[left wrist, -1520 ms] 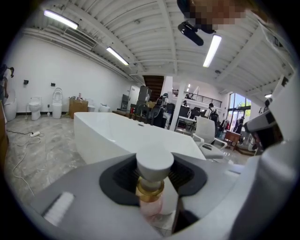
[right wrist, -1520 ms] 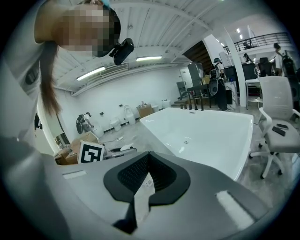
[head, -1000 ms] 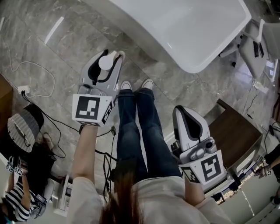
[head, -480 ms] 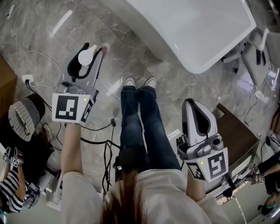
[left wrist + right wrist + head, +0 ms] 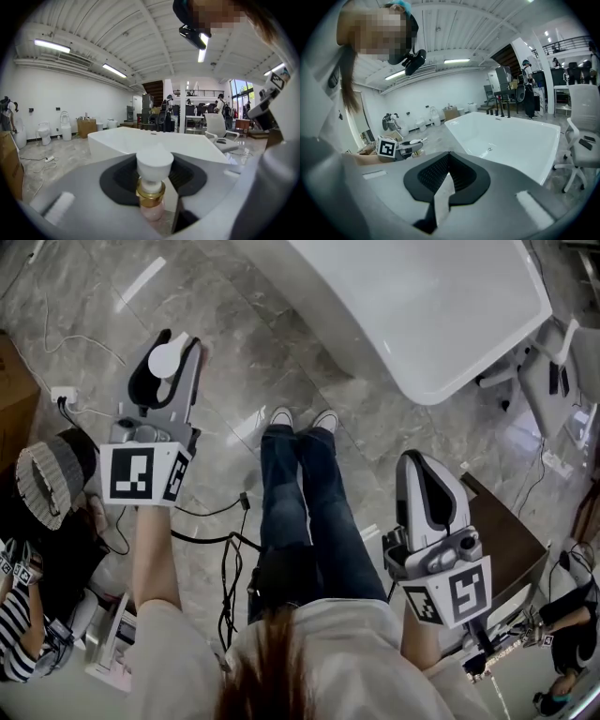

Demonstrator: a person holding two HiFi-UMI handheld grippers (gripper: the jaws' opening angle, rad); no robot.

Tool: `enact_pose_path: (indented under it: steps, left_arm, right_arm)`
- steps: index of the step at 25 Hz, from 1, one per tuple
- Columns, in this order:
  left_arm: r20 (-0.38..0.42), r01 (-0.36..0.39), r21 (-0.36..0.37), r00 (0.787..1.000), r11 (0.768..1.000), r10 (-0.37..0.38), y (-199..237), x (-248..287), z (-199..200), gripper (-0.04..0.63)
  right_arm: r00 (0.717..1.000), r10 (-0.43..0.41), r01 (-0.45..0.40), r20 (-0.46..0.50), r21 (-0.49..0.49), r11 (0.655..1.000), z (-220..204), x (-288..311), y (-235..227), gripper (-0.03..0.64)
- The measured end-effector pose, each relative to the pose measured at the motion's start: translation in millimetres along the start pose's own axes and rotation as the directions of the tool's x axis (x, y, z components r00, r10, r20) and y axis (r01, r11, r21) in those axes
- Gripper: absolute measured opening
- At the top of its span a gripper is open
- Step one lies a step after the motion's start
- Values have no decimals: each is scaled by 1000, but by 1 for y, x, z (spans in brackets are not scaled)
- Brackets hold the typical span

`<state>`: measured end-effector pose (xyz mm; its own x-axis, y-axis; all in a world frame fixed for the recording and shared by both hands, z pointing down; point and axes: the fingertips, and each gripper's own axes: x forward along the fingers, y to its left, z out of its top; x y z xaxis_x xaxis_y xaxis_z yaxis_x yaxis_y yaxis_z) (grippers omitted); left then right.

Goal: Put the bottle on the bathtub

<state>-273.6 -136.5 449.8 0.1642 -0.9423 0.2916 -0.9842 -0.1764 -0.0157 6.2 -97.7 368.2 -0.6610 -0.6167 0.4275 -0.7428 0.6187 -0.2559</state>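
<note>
The bottle (image 5: 170,360) has a round white cap, a gold collar and a pale pink body (image 5: 152,208). My left gripper (image 5: 180,339) is shut on it just below the cap and holds it upright over the marble floor, left of the person's legs. The white bathtub (image 5: 422,306) stands ahead, and in the left gripper view its rim (image 5: 117,137) lies beyond the bottle, apart from it. My right gripper (image 5: 418,459) hangs shut at the right with nothing in it. In the right gripper view its pads (image 5: 461,176) meet, with the bathtub (image 5: 515,140) beyond them.
A person in a knit hat (image 5: 42,488) sits at the left beside cables (image 5: 225,549) and a power strip (image 5: 61,395). A wooden unit (image 5: 502,531) stands at the right. An office chair (image 5: 553,362) is beside the tub. Toilets (image 5: 44,132) line the far wall.
My left gripper has carried the bottle leftwards and upwards in the head view, away from the legs. The right gripper has risen a little and stays shut.
</note>
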Motion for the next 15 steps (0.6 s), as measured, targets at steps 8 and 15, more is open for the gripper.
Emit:
enact_pose_path:
  steps: [8,15]
  left_arm:
    - [27,0,-136,1000,991,4,-27,26,-39,202]
    - [-7,26,-196,1000,980,-28,-58,62,-86,204]
  right_arm:
    - [999,14,-14,-37,11,1000,-26,16,11,-2]
    - [998,-25,28,-61,56,998,-55,27,-2,-2]
